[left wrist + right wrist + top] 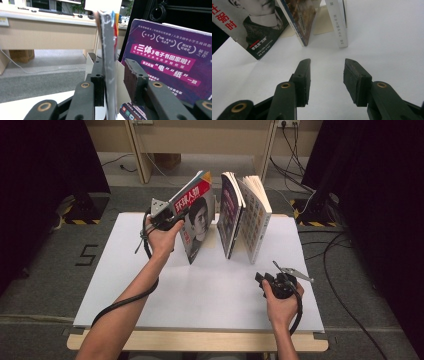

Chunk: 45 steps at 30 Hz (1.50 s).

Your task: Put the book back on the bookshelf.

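Left gripper (172, 217), held up at the left end of the book row, has its black jaws part-open around the top edge of the thin magazine with a red-and-white title band and a black-and-white portrait cover (196, 217). In the left gripper view the magazine's edge (109, 62) lies against the left pad while the right pad (132, 80) stands clear with a gap, so no clamp on it. Magazine leans tilted, bottom corner on the white table board (200, 295), top tipped to the left. Just beside it stands a purple-covered paperback (229, 212), close-up in the left gripper view (170, 65), and next to that a white book with small coloured squares on its cover (256, 217), pages fanned at the top. A cream bookend plate (323, 23) sits behind the books. Right gripper (262, 281) rests low on the board near the front right, well apart from the books, jaws open and empty (327, 75), pointing at the row. Dark curtains flank the table; cables trail on the grey floor at right.
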Each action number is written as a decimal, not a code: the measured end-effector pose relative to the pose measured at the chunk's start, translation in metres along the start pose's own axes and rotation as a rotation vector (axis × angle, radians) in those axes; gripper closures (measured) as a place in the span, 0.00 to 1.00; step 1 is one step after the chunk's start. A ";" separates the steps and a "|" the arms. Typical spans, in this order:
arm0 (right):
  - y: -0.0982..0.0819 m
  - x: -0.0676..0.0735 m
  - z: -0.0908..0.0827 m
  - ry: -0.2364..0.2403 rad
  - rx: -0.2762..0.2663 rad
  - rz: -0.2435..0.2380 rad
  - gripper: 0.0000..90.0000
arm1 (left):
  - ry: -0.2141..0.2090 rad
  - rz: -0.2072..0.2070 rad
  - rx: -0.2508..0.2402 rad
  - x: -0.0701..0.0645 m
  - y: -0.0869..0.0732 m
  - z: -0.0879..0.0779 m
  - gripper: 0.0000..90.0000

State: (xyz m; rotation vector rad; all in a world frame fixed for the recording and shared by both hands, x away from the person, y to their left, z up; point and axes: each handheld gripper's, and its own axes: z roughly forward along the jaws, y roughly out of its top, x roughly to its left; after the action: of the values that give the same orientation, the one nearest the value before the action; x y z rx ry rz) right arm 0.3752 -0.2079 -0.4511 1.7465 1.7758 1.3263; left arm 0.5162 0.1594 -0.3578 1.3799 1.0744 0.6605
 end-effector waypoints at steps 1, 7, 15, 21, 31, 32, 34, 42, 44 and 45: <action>0.000 0.000 0.000 0.001 0.000 -0.005 0.64 | -0.005 -0.016 0.011 0.001 0.001 0.001 0.75; 0.000 -0.001 0.000 0.000 0.004 0.002 0.64 | -0.045 -0.108 0.081 0.007 0.005 0.010 0.77; 0.000 -0.003 0.001 -0.002 0.013 0.011 0.64 | -0.042 -0.076 0.143 0.007 0.004 0.018 0.78; -0.001 -0.003 0.002 0.000 0.023 0.005 0.64 | -0.074 -0.074 0.208 0.004 0.006 0.021 0.95; -0.002 -0.003 0.004 -0.001 0.038 0.022 0.64 | -0.069 0.048 -0.079 -0.007 0.006 0.003 0.96; -0.002 -0.004 0.004 -0.001 0.034 0.006 0.64 | -0.057 0.023 -0.115 -0.006 0.003 0.001 0.96; -0.002 -0.004 0.004 -0.004 0.036 0.005 0.64 | -0.049 0.036 -0.123 -0.004 -0.005 0.000 0.96; -0.002 -0.005 0.004 -0.004 0.042 0.004 0.64 | -0.010 0.126 -0.073 0.004 -0.019 0.000 0.92; -0.002 -0.004 0.005 -0.002 0.043 0.004 0.64 | -0.019 0.116 -0.055 0.003 -0.016 0.001 0.86; -0.003 -0.004 0.006 -0.001 0.047 0.013 0.64 | -0.020 0.104 -0.053 0.004 -0.015 0.001 0.83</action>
State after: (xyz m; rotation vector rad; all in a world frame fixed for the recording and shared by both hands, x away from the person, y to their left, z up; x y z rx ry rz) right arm 0.3786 -0.2086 -0.4573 1.7851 1.8122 1.2988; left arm 0.5157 0.1599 -0.3736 1.4007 0.9672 0.7444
